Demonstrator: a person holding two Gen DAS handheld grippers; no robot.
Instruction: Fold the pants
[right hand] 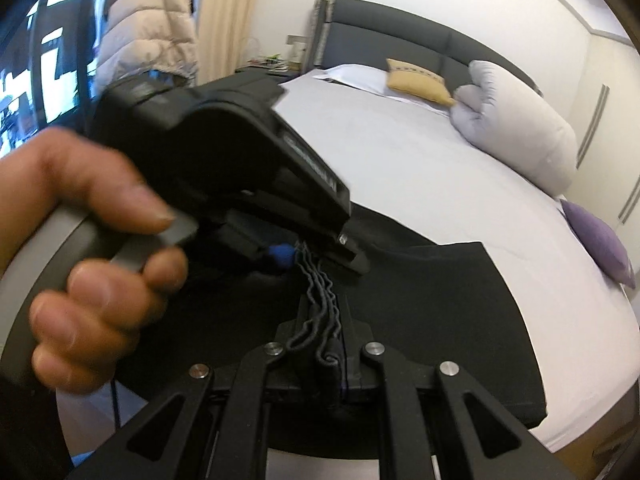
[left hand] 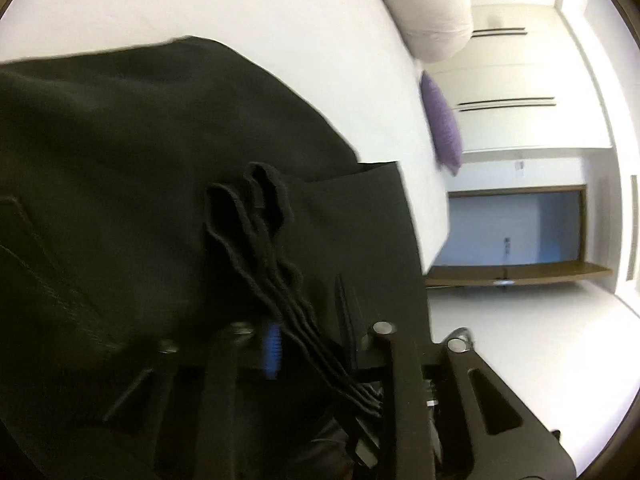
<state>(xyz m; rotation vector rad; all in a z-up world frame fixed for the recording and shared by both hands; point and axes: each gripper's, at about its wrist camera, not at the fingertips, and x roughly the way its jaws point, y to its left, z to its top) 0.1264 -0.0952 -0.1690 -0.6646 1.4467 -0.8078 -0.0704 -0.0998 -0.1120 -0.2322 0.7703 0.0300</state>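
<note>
Both claws pinch the bunched hem of the black pants (right hand: 420, 312), spread on the bed (right hand: 400, 152): right claw (right hand: 326, 344) clamped at six o'clock, left claw (right hand: 316, 254) just above, gathering layers for a fold.

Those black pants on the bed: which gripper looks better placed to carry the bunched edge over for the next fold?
Probably the right gripper: its jaws clamp the bunched edge of the black pants. The left gripper is only at that edge, its grip unclear.

plain black cloth pants (right hand: 420, 304) on plain white bed sheet (right hand: 400, 168), beside solid purple cushion (right hand: 600, 240), mustard-yellow pillow with dark printed band (right hand: 420, 80), pale grey rolled duvet (right hand: 520, 120), dark grey padded headboard (right hand: 400, 36).
</note>
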